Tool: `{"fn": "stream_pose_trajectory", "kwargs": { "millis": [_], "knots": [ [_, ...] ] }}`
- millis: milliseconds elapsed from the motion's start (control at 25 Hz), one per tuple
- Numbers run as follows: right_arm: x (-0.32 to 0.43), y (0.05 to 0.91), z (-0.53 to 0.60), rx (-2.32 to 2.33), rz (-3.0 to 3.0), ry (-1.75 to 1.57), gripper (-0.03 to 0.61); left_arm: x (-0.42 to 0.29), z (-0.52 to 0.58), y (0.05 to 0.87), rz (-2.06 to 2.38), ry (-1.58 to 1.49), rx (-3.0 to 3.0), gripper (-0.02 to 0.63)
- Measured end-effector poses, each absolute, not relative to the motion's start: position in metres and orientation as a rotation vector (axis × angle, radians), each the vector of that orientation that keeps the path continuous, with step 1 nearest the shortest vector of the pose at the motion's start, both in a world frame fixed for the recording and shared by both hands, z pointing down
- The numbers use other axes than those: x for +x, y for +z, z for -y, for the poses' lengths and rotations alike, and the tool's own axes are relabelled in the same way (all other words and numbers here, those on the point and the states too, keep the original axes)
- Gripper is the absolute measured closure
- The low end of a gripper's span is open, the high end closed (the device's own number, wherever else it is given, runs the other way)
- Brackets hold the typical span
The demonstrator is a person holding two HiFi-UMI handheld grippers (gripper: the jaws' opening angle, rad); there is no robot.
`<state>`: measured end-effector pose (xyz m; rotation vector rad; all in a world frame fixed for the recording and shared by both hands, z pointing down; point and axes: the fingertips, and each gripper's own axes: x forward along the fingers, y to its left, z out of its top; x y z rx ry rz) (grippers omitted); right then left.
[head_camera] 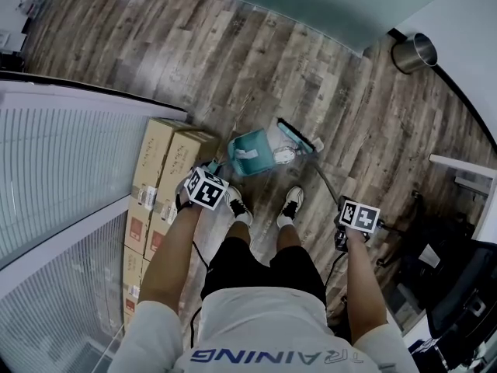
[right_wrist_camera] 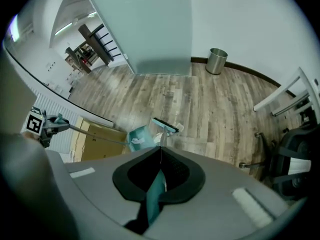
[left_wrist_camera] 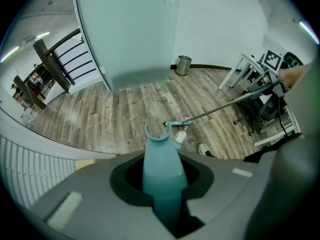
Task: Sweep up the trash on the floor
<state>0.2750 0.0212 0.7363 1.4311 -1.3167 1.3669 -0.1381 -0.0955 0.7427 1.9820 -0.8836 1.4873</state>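
Your left tongs [left_wrist_camera: 161, 184] are partly closed around the teal dustpan handle [left_wrist_camera: 159, 151]. Your right tongs [right_wrist_camera: 159, 178] pinch the broom handle [right_wrist_camera: 152, 204] tight. The trash [head_camera: 284, 155] lies on the floor [head_camera: 233, 61] between dustpan [head_camera: 247, 152] and broom head [head_camera: 299, 135], just beyond your shoes [head_camera: 291, 204].

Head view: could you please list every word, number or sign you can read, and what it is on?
"TRAINING": on the person's shirt, seen upside down.
Labels on the cardboard boxes: too small to read.
Label on the dustpan: too blurred to read.
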Motion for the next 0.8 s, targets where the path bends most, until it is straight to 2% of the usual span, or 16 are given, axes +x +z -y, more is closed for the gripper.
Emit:
{"fn": "stream_pose_trajectory", "kwargs": {
  "millis": [200,360,400,440,480,680,800],
  "knots": [
    [0.278,0.738,-0.015,1.398,1.298,1.271,0.528,-0.138,0.094,0.741,0.887,1.486,1.986,0.528],
    [0.281,0.743,-0.008,1.386,1.279,1.239,0.475,-0.138,0.094,0.741,0.888,1.485,1.988,0.528],
    [0.278,0.745,-0.006,1.370,1.294,1.256,0.453,-0.138,0.094,0.741,0.887,1.485,1.987,0.528],
    [0.274,0.746,-0.004,1.348,1.316,1.278,0.400,-0.138,0.094,0.741,0.886,1.484,1.987,0.528],
    [0.269,0.746,-0.002,1.322,1.335,1.292,0.385,-0.138,0.095,0.741,0.885,1.483,1.988,0.528],
    [0.261,0.760,-0.012,1.108,1.251,1.246,0.383,-0.140,0.097,0.742,0.886,1.483,1.990,0.528],
    [0.259,0.768,-0.020,1.040,1.193,1.265,0.435,-0.139,0.098,0.742,0.883,1.481,1.990,0.528]
  ]
}}
